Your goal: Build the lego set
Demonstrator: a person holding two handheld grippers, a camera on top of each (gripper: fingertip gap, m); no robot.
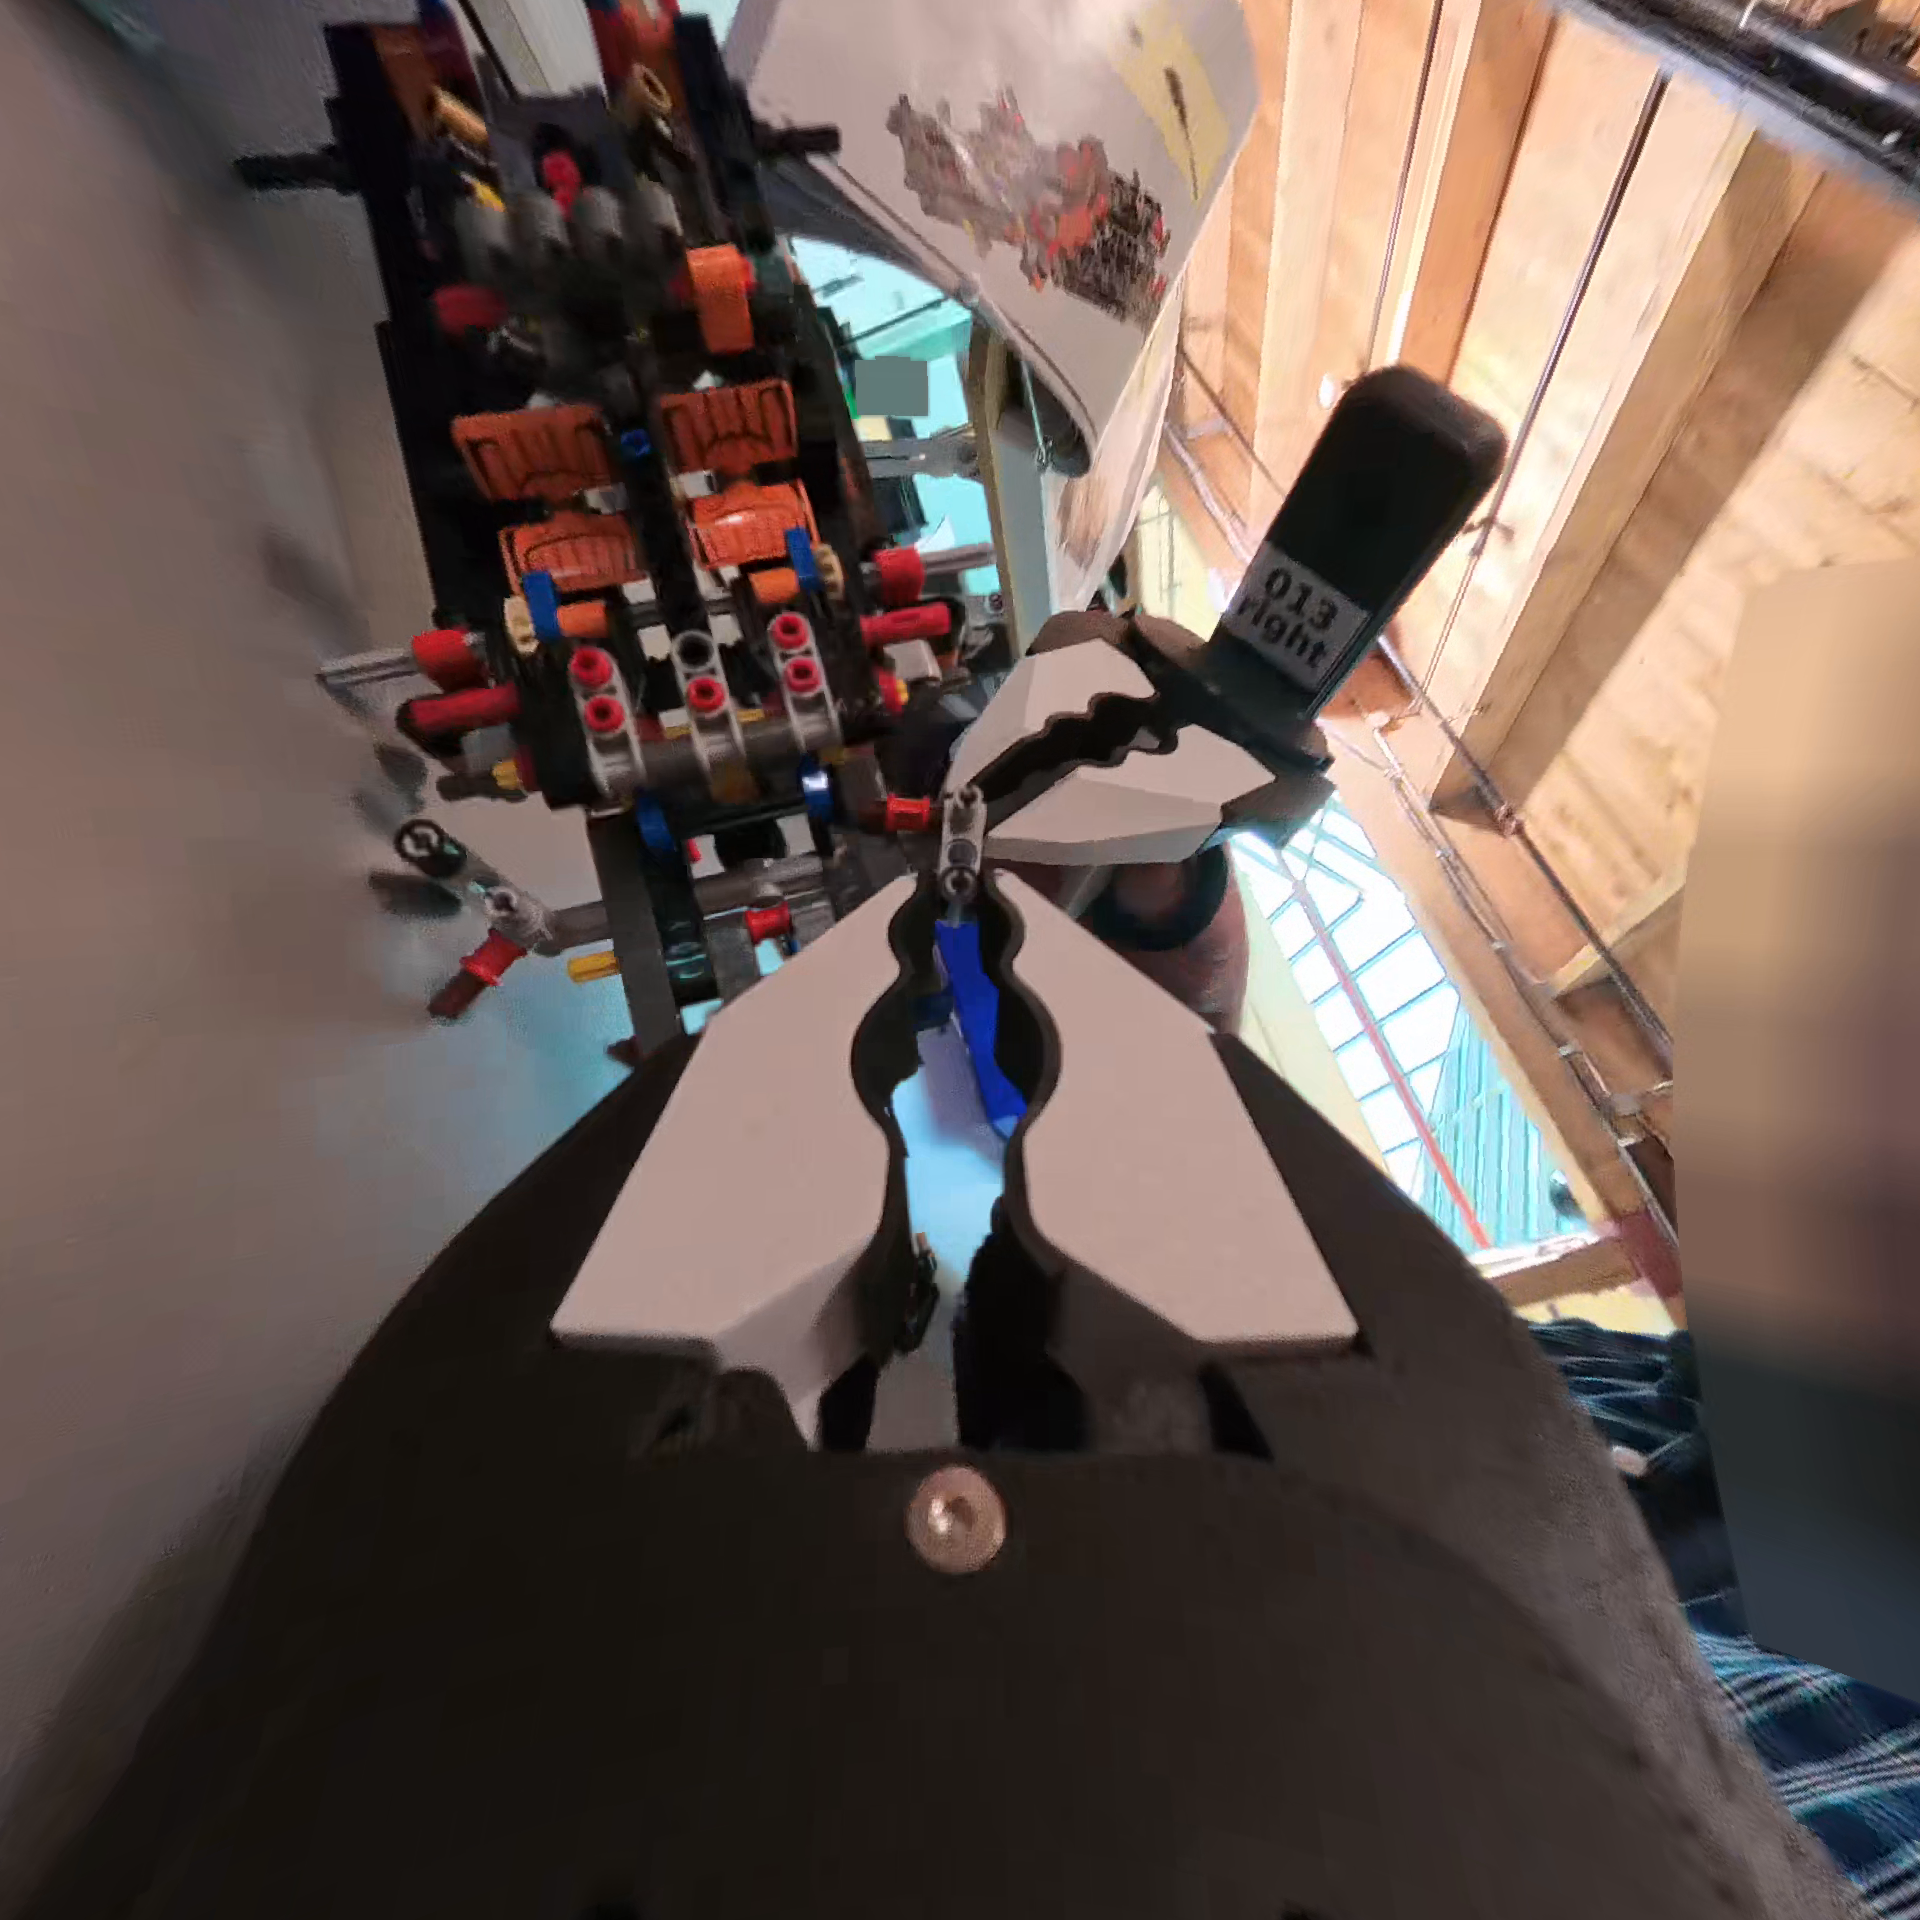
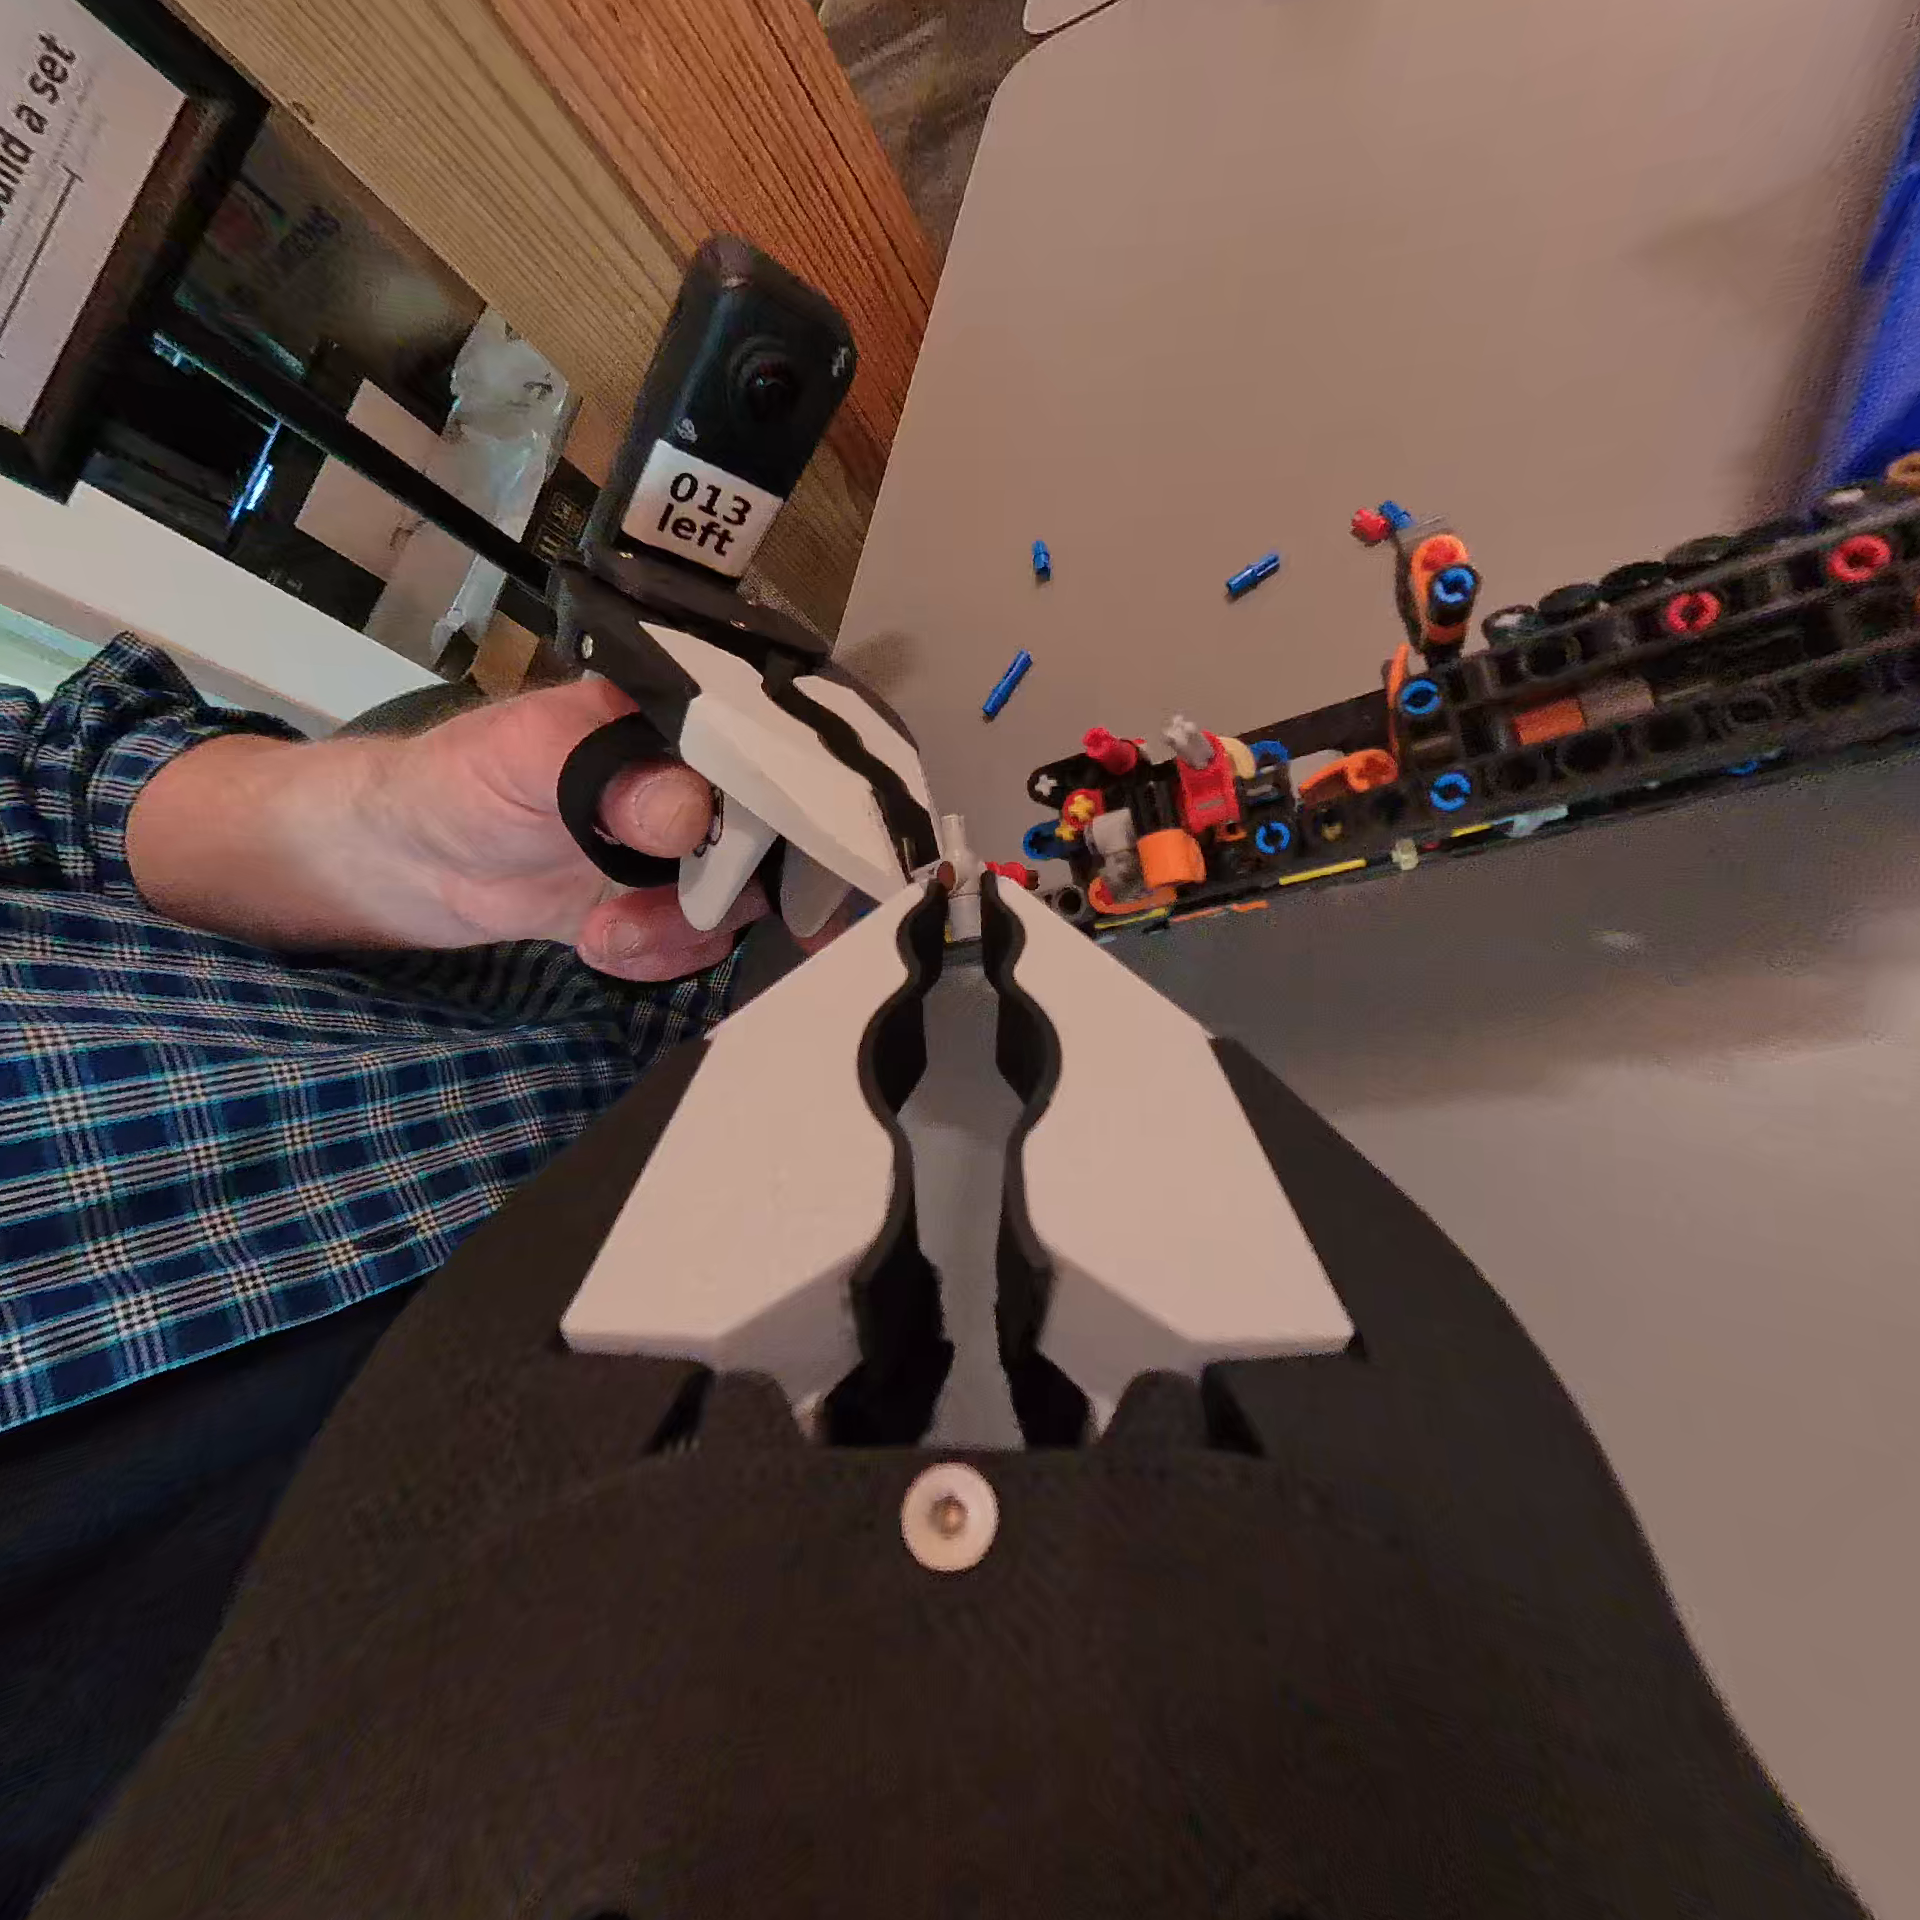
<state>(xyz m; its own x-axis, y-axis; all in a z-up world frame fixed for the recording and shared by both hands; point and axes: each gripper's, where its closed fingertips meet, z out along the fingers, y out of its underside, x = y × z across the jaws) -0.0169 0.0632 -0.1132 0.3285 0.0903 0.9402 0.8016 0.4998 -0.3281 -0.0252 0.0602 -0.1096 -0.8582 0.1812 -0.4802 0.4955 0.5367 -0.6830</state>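
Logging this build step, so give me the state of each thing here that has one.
Left gripper: shut on the small grey connector piece.
Right gripper: shut on the same connector.
Black-and-orange lego car chassis: partly built, on the table.
Loose blue pins: scattered, unused.

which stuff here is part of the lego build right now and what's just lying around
In the job:
- small grey connector piece, pinched between both grippers' tips
- left gripper
- right gripper
- the black and orange lego model

Lying about:
- loose blue pins on the table
- instruction booklet
- black shelf unit
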